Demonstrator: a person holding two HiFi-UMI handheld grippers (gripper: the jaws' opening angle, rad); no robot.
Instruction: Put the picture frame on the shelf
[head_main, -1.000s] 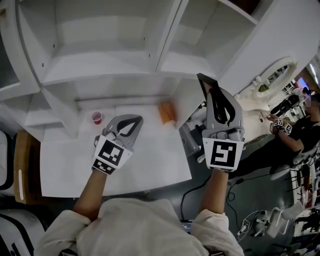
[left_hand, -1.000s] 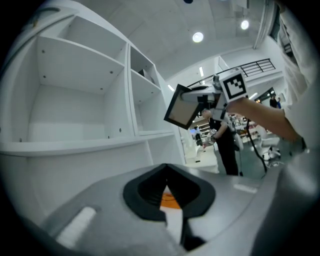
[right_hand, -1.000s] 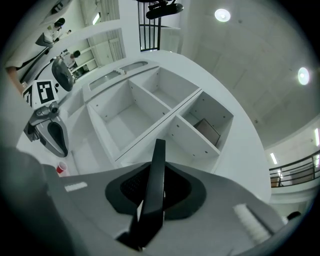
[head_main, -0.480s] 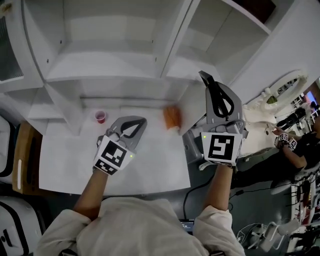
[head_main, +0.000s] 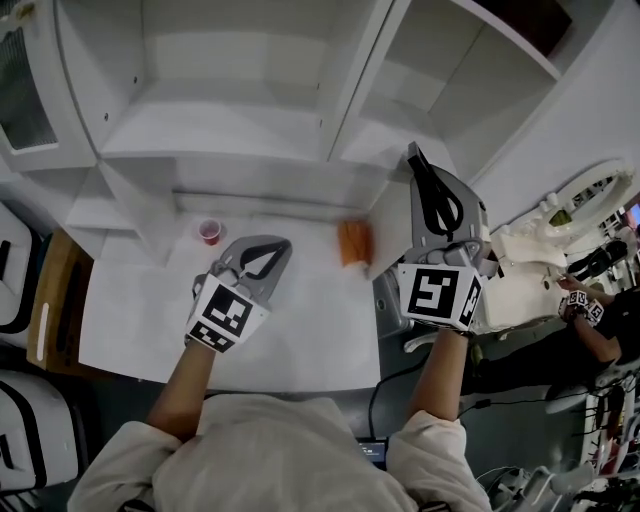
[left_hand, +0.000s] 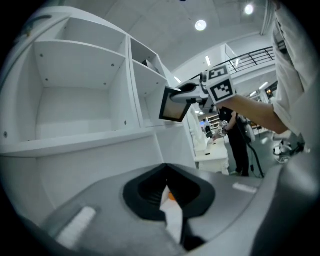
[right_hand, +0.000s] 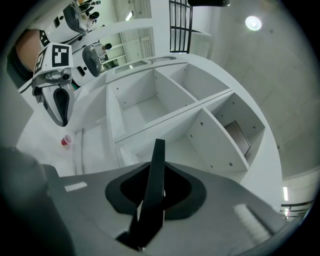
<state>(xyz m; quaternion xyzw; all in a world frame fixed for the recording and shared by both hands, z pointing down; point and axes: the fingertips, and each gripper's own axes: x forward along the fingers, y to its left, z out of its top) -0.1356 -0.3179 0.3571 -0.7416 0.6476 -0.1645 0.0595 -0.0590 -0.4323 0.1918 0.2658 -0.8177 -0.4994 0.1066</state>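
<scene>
The picture frame (head_main: 413, 158) is thin and black, and I see it edge-on in the head view; my right gripper (head_main: 432, 195) is shut on it. It is held in the air in front of the white shelf unit (head_main: 240, 130), near the lower right compartment. In the right gripper view the picture frame (right_hand: 156, 170) stands upright between the jaws. From the left gripper view, the picture frame (left_hand: 175, 104) shows its face. My left gripper (head_main: 272, 250) is shut and empty above the white table (head_main: 130, 330).
A small red cup (head_main: 210, 231) stands on the table near the shelf's foot. An orange object (head_main: 354, 243) lies by the table's right edge. A dark panel (right_hand: 237, 135) sits in an upper right shelf compartment. A person (head_main: 600, 320) stands at the far right.
My right gripper has carried the frame slightly up and toward the shelf. The head view has shifted a little. The left gripper has stayed over the table.
</scene>
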